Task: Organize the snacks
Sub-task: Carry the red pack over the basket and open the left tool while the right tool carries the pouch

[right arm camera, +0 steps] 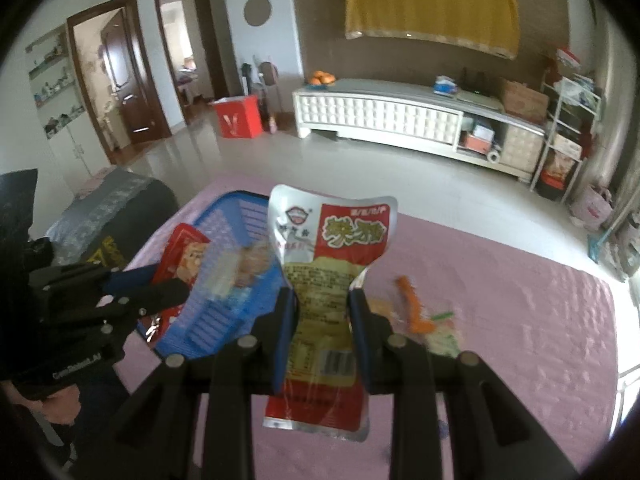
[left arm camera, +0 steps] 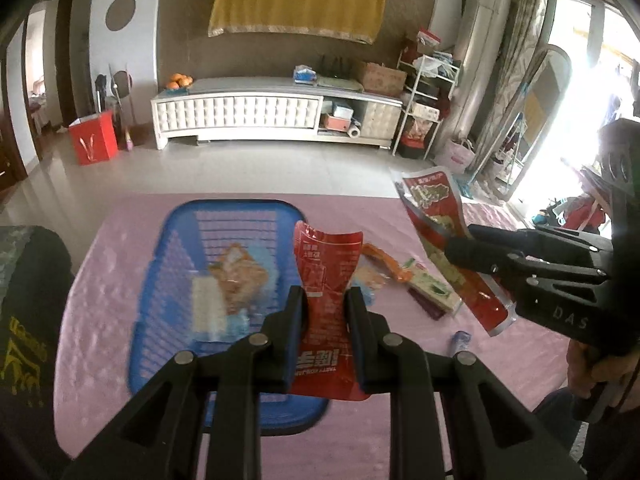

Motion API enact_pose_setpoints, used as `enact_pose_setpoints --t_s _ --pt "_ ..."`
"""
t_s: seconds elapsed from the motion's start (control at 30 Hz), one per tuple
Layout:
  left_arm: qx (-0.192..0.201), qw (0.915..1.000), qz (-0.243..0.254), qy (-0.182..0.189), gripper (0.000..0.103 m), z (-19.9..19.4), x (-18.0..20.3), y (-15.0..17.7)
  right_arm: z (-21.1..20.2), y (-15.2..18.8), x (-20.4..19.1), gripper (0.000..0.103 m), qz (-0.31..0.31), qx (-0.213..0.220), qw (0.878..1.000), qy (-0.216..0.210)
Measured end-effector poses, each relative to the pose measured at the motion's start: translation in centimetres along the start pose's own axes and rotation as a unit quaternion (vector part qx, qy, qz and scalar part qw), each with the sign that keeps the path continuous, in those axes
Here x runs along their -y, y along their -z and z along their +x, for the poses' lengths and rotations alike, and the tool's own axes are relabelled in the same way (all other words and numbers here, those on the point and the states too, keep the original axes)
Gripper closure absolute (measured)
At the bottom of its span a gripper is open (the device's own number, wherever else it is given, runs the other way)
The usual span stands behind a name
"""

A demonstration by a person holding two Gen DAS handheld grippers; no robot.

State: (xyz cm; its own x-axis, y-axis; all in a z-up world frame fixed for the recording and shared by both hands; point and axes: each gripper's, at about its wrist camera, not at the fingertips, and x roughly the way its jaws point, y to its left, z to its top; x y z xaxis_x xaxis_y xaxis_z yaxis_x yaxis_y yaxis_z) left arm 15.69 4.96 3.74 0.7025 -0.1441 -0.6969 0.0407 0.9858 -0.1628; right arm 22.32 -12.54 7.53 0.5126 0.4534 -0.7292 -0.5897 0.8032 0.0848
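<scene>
Red foil dominates both grips; the left gripper (left arm camera: 325, 300) is clamped narrow on a red packet (left arm camera: 328, 276), pinched across its middle so the film bows; the right gripper (right arm camera: 323, 300) is clamped on a red-and-silver packet (right arm camera: 332, 280), likewise waisted between the pads. Both packets hang clear of the pink tablecloth (left arm camera: 400, 380).

The blue basket (left arm camera: 176, 232) sits at the cloth's far-left part, holding a few blurred packets; loose snacks (left arm camera: 424, 288) remain on the cloth just right of the basket, among them an orange strip (right arm camera: 412, 300).

Judgement: the step in hand is carrying both packets to the basket. Recommended practice: bring the left packet over the open floor of the basket first, as it is nearer; lower until its bottom edge meets the contents, then release, so that it lies flat rather than tumbling over the rim; keep the right gripper wide of the left to avoid collision, then follow beside it. Light pouches may cling to pads; withdraw straight upward.
</scene>
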Motion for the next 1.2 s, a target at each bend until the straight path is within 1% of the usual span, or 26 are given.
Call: enact_pose_setpoints --t_s 0.17,0.27,0.47,0.63,0.77,0.87,0.97,1.0,1.07,1.1,1.17,1.2 --pt "-0.007 0.9999 -0.006 -0.010 0.083 -0.2 -2.8 0.3 1.5 -0.9 -3.1 0.071 -0.023 -0.003 1.000 -0.014" --pt "-0.018 0.9997 -0.013 -0.011 0.083 0.4 -4.4 0.3 2.5 -1.2 -4.7 0.071 -0.033 -0.007 0.999 -0.013" --pt "-0.044 0.9985 -0.033 -0.007 0.083 2.9 -7.0 -0.1 4.9 -1.4 -6.3 0.071 -0.041 -0.024 0.999 -0.011" --pt "-0.079 0.9963 -0.033 0.005 0.083 6.0 -7.5 0.0 7.0 -1.6 -5.9 0.071 -0.033 -0.036 0.999 -0.011" --pt "-0.099 0.9947 -0.028 0.009 0.083 8.1 -7.3 -0.3 8.5 -1.6 -5.2 0.071 -0.019 -0.046 0.999 -0.011" --pt "-0.110 0.9936 -0.021 0.011 0.082 9.4 -6.8 -0.6 8.9 -1.5 -4.4 0.071 -0.014 -0.050 0.999 -0.010" --pt "-0.117 0.9930 -0.011 0.005 0.080 10.3 -6.4 -0.7 8.9 -1.4 -3.9 0.071 -0.007 -0.051 0.999 -0.009" --pt "-0.121 0.9926 -0.011 0.009 0.078 10.6 -6.2 -0.8 9.0 -1.4 -3.8 0.071 -0.004 -0.051 0.999 -0.007" --pt "-0.129 0.9915 -0.014 0.013 0.055 11.3 -6.1 -0.9 8.9 -1.3 -3.2 0.071 0.002 -0.051 0.999 -0.005" --pt "-0.132 0.9910 -0.015 0.012 0.052 11.6 -6.0 -1.0 8.8 -1.3 -3.3 0.071 0.004 -0.051 0.999 -0.003" --pt "-0.132 0.9911 -0.013 0.011 0.051 11.7 -5.9 -1.0 8.6 -1.2 -3.1 0.071 0.008 -0.052 0.999 -0.001" --pt "-0.131 0.9913 -0.012 0.009 0.049 11.6 -5.7 -1.0 8.4 -1.2 -3.0 0.071 0.008 -0.052 0.999 0.001"
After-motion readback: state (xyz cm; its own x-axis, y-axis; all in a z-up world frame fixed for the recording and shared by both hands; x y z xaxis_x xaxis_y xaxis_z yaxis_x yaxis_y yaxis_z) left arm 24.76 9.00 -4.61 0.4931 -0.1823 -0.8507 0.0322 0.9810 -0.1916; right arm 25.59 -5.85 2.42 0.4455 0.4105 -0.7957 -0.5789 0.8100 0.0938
